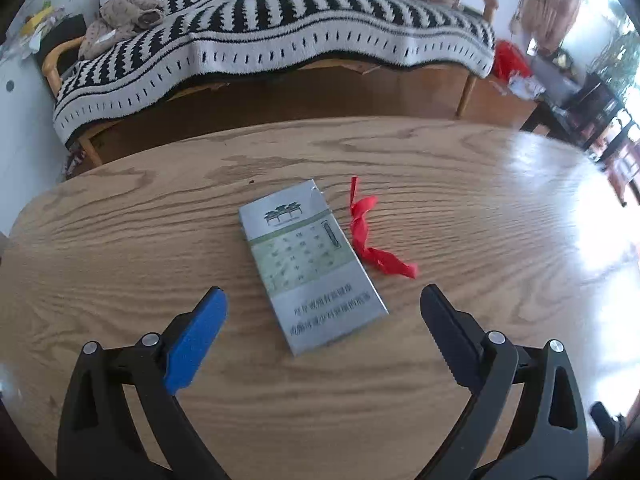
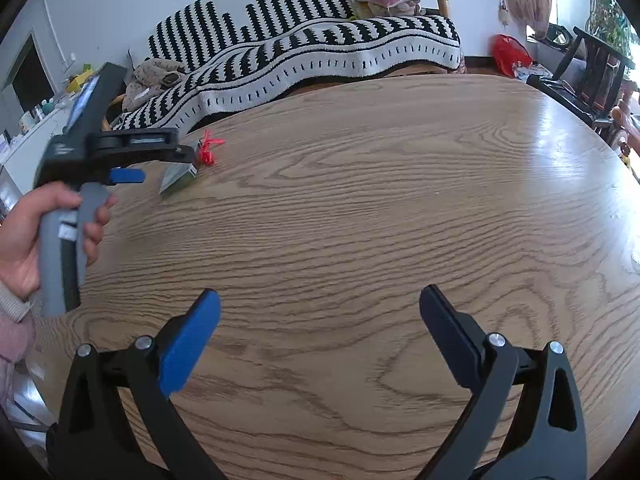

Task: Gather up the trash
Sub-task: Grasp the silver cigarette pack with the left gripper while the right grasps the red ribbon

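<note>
The left gripper (image 1: 323,300) hangs over the wooden table (image 1: 460,184) with its jaws wide apart, and the silver pack (image 1: 310,264) lies flat right between and just ahead of the two fingertips, untouched. The near end of the pack reaches into the gap between the blue pad (image 1: 196,340) and the dark pad (image 1: 448,332); its far end points away toward the sofa (image 1: 280,40). Just beside the pack, along its right edge, sits a red twisted ribbon (image 1: 370,236), close to the pack though contact cannot be told.

The pack is a flat silver-grey rectangle, angled slightly to the left, with a dark emblem at the top, a pale green patterned band across the middle and lines of printed characters on the lower part. The ribbon is bright red, crumpled and knotted, one thin end sticking up.

From the right wrist view, the person's left hand (image 2: 24,240) grips the grey handle of the left gripper (image 2: 182,160), fingers wrapped around it, the tool pointing toward the pack (image 2: 180,178) and ribbon (image 2: 210,150) at the table's far left edge. The right gripper (image 2: 320,300) also has its jaws spread wide, holding nothing, poised above bare wood well apart from both items.
</note>
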Demonstrator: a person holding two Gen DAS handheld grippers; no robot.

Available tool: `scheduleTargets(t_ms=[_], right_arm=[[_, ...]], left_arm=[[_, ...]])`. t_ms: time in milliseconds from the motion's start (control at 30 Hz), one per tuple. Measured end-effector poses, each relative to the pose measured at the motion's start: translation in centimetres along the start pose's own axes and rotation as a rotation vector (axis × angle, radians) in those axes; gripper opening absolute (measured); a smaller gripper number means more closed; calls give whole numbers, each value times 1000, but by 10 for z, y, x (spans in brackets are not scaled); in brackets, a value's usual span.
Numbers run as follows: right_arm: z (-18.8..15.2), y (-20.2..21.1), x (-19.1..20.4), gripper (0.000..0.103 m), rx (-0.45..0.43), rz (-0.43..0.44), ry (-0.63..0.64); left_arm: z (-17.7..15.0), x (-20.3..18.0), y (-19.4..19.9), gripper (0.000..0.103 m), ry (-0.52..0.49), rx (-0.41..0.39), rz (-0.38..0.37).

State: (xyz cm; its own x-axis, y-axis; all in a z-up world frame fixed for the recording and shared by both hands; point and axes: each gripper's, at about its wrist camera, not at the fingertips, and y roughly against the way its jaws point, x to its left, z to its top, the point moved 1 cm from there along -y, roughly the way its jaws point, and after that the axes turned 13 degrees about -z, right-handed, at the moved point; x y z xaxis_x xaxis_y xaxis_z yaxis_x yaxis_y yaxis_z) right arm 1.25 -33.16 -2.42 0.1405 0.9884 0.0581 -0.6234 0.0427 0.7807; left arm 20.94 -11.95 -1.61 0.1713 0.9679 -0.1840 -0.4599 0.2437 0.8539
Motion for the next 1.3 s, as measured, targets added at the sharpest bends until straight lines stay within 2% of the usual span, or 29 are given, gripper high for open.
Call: scheduleTargets(t_ms=[233,467,533,567,600,767,900,1067,1300], right_arm=[[-4,-5,-13,96,5,-12,-25],[-2,-10,-3,96,8,-5,-4],[2,-13,2,96,11,-12,13],[4,-14,4,96,13,-13,19],[5,-16,7,96,15,-14,27],[17,-27,24,96,15,-9,71],[41,-51,62,96,21,2,181],[78,-92,122,97,25,-27,369],[127,-136,190,95,18,41,447]], left_arm=[[-12,34,-11,94,66,24,35],[-3,39,-14,93,20,43,9],[-1,37,-13,84,-16,24,-8],[0,36,-12,71,-34,14,-15],[1,36,-10,54,-47,6,-19],[2,44,-7,54,-66,-11,-27],[-4,59,-1,53,-52,-27,-18],[-18,79,13,53,-51,-18,-17],[-40,89,29,53,-40,-12,-10]])
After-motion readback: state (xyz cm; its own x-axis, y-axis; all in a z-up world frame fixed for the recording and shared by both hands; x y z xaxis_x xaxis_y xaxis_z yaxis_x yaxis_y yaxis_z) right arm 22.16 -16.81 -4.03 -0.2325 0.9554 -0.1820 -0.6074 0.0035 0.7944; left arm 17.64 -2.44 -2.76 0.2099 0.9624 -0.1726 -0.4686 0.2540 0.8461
